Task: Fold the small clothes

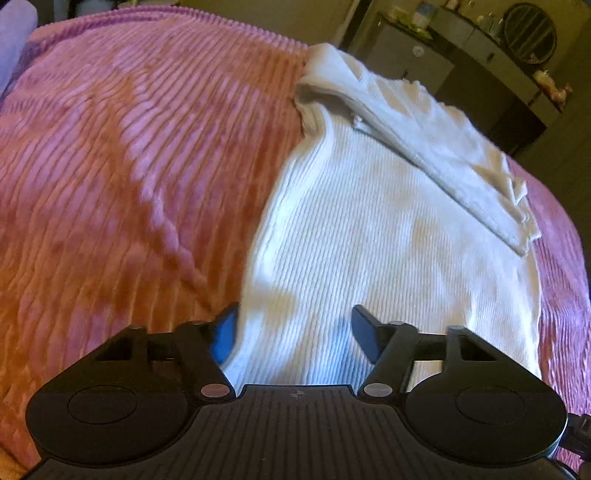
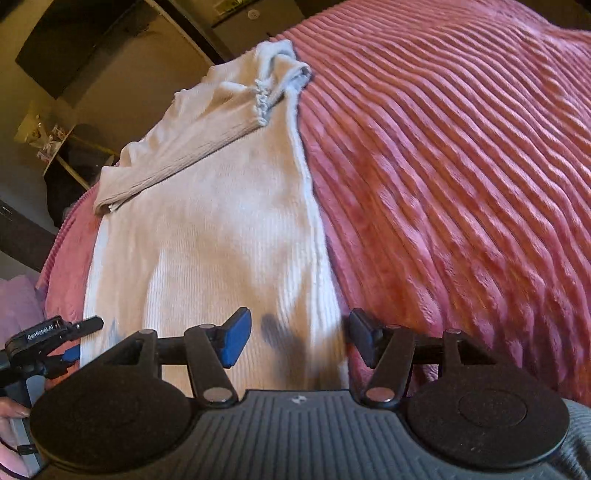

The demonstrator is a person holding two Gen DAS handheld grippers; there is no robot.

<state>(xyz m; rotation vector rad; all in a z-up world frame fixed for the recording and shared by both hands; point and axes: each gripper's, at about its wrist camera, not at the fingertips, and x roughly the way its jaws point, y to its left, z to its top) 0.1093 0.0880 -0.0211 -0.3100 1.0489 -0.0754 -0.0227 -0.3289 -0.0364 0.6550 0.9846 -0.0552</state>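
A white ribbed knit top [image 1: 369, 221] lies flat on a pink ribbed blanket [image 1: 129, 147], with one sleeve [image 1: 424, 147] folded slantwise across its upper part. In the left wrist view my left gripper [image 1: 295, 332] hovers over the near hem at the top's left edge. Its jaws stand apart, and the cloth lies between them without being pinched. In the right wrist view the top [image 2: 221, 221] and its folded sleeve [image 2: 192, 147] show again. There my right gripper [image 2: 299, 336] straddles the near hem at the top's right edge, open. My left gripper [image 2: 83, 339] shows at the hem's other corner.
The blanket [image 2: 461, 184] spreads wide to the far side of the top. Beyond the bed stand dark cabinets with bottles [image 1: 480, 48] and a round fan [image 1: 530, 33]. A dark screen [image 2: 74, 44] hangs on the wall. A hand [image 2: 11, 413] holds the left gripper.
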